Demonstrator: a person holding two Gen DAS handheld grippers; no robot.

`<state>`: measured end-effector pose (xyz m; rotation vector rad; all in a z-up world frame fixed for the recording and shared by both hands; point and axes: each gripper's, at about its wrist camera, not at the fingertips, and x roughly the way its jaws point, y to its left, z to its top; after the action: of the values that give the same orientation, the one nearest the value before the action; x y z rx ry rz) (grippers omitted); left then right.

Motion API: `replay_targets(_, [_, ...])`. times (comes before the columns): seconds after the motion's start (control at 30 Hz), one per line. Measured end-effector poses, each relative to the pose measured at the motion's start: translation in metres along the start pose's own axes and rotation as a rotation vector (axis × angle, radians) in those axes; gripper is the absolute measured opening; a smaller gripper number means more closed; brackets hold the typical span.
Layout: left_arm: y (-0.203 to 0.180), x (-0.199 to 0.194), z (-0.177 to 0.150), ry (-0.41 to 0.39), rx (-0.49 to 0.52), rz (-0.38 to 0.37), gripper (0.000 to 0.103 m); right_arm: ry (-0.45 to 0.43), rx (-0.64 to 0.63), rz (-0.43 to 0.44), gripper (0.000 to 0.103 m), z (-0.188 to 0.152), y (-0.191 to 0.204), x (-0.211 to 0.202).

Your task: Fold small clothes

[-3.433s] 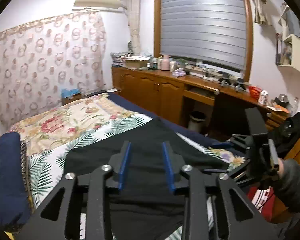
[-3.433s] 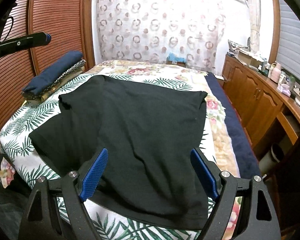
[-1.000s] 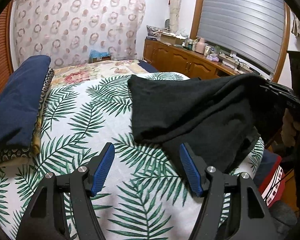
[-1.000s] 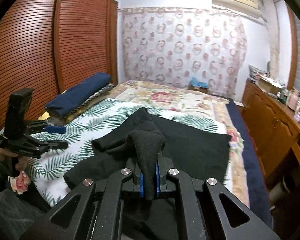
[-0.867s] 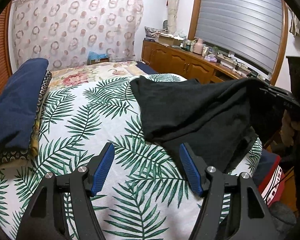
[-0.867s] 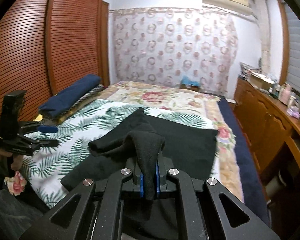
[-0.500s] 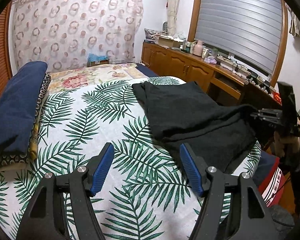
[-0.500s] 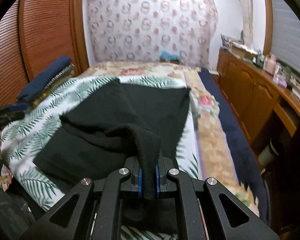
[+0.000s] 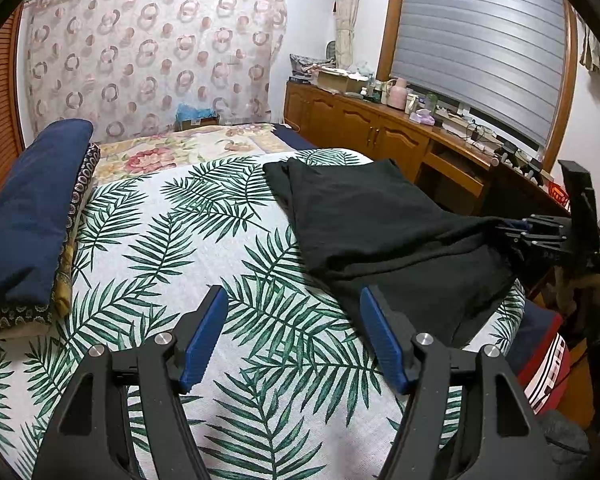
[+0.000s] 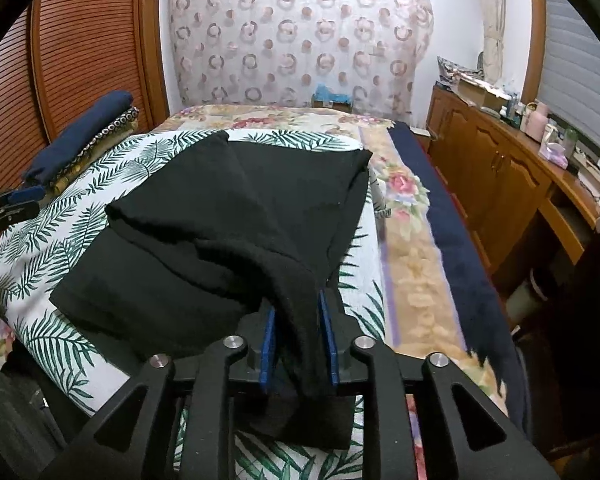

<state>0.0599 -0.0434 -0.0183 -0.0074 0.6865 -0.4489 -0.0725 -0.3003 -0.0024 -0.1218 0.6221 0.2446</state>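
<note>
A black garment (image 9: 380, 224) lies folded over itself on the right side of the palm-leaf bedspread (image 9: 204, 240). In the right wrist view the black garment (image 10: 236, 208) covers the near bed end. My right gripper (image 10: 298, 344) has its blue pads slightly parted around a bunched fold of the garment, low over the bed's right edge; it also shows in the left wrist view (image 9: 520, 228). My left gripper (image 9: 294, 332) is open and empty above the bedspread, left of the garment. It shows at the left edge of the right wrist view (image 10: 16, 200).
A folded navy blanket stack (image 9: 28, 216) lies along the bed's left side. A wooden cabinet counter (image 9: 400, 136) with clutter runs along the right wall. A louvred wooden wardrobe (image 10: 72, 52) stands left of the bed. A patterned curtain (image 10: 292, 36) hangs behind.
My right gripper has carried the garment's edge across and down to the bed's right side, folding it over. Its pads have parted slightly. My left gripper has stayed open and nearly still.
</note>
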Motion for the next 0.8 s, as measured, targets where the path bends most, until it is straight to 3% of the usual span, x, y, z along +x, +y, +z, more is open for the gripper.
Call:
replay_targets(0.07, [-0.001, 0.002, -0.001, 0.001, -0.003, 0.001, 0.07, -0.01, -0.012, 0.003, 0.047, 0.003, 0.002, -0.002])
replay_targets(0.17, [-0.001, 0.003, -0.004, 0.004, -0.006, 0.001, 0.07, -0.037, -0.018, 0.018, 0.059, 0.003, 0.006, -0.008])
replay_targets(0.4, [-0.002, 0.01, -0.009, 0.02, -0.012, -0.003, 0.07, -0.042, -0.053, 0.068, 0.061, 0.01, 0.029, 0.007])
replay_targets(0.7, [-0.002, 0.013, -0.014, 0.036, -0.02, -0.004, 0.07, 0.061, -0.102, 0.16, 0.061, 0.004, 0.056, 0.069])
replay_targets(0.8, [-0.002, 0.014, -0.015, 0.039, -0.026, -0.007, 0.07, 0.062, -0.126, 0.153, 0.068, 0.004, 0.053, 0.075])
